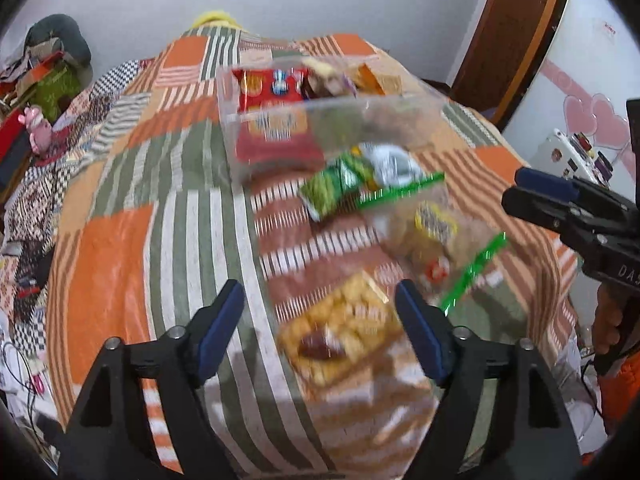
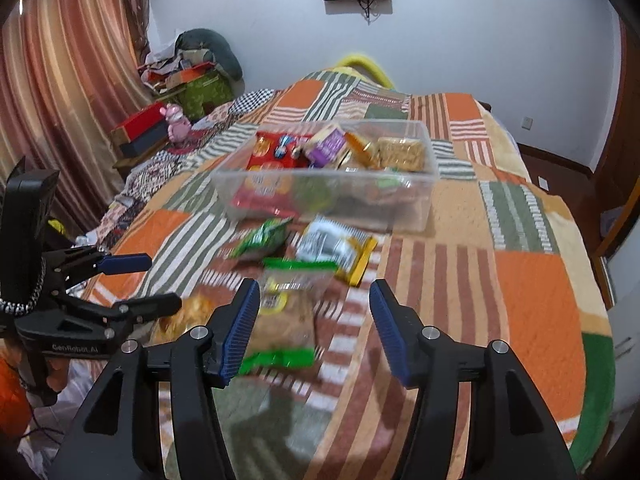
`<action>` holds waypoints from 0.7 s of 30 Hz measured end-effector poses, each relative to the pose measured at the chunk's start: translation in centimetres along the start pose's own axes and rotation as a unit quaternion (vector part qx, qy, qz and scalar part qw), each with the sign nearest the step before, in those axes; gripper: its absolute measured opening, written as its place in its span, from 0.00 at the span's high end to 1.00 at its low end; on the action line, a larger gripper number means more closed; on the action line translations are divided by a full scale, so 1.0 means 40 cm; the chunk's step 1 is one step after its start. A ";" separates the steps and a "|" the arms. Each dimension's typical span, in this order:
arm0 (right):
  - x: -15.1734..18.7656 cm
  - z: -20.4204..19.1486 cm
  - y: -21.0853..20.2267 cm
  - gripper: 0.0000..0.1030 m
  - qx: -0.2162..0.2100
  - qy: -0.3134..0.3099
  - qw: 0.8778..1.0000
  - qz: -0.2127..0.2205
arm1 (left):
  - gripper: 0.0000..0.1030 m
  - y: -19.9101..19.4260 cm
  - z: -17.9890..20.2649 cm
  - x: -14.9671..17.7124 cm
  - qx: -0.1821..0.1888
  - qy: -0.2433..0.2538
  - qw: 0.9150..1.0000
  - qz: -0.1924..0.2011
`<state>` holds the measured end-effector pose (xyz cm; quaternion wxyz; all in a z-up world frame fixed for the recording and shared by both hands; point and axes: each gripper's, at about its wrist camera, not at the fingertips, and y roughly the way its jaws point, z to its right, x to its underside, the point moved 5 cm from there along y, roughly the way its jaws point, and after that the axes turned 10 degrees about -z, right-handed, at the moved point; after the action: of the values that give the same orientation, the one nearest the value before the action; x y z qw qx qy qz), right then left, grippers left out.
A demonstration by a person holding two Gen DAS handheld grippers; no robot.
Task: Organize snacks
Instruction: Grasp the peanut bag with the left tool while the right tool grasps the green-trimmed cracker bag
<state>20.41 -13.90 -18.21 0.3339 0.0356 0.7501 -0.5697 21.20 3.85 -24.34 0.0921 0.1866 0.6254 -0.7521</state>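
Note:
A clear plastic bin (image 1: 412, 116) (image 2: 420, 184) stands on the patchwork bedspread and holds several snack packs, a red one (image 2: 276, 152) at its left. In front of it lie a green packet (image 1: 336, 184) (image 2: 260, 238), a white and yellow packet (image 2: 336, 248), a clear bag with green ends (image 1: 436, 240) (image 2: 286, 316) and an orange cracker pack (image 1: 340, 328) (image 2: 188, 312). My left gripper (image 1: 320, 296) is open above the cracker pack. My right gripper (image 2: 314, 296) is open, with the clear bag by its left finger. It shows at the right of the left wrist view (image 1: 560, 200).
The bedspread (image 2: 532, 280) covers the whole bed. Piled clothes, boxes and a pink toy (image 2: 178, 124) sit at the far left by a curtain. A wooden door (image 1: 512, 32) and a white fridge (image 1: 576, 92) stand to the right.

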 end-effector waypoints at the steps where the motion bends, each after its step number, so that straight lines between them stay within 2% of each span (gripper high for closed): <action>1: 0.002 -0.004 0.003 0.45 0.000 -0.001 1.000 -0.002 | 0.19 0.006 -0.001 0.016 0.000 -0.004 1.000 -0.005; 8: 0.026 -0.027 0.032 0.36 0.003 -0.009 1.000 -0.016 | 0.16 0.053 -0.030 0.069 0.009 -0.019 0.999 -0.033; 14: 0.030 -0.043 0.083 0.36 0.003 -0.016 0.999 -0.042 | 0.16 0.099 -0.049 0.043 0.017 -0.034 0.998 -0.040; 19: 0.030 -0.054 0.120 0.36 -0.003 -0.017 0.998 -0.060 | 0.17 0.126 -0.055 0.019 0.021 -0.032 0.999 -0.029; 21: 0.031 -0.056 0.136 0.36 -0.007 -0.016 0.998 -0.067 | 0.20 0.136 -0.059 0.014 0.024 -0.036 0.999 -0.029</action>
<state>20.78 -10.45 -23.10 0.3075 -0.0262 0.7491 -0.5862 23.09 5.11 -29.85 0.0883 0.1438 0.6085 -0.7754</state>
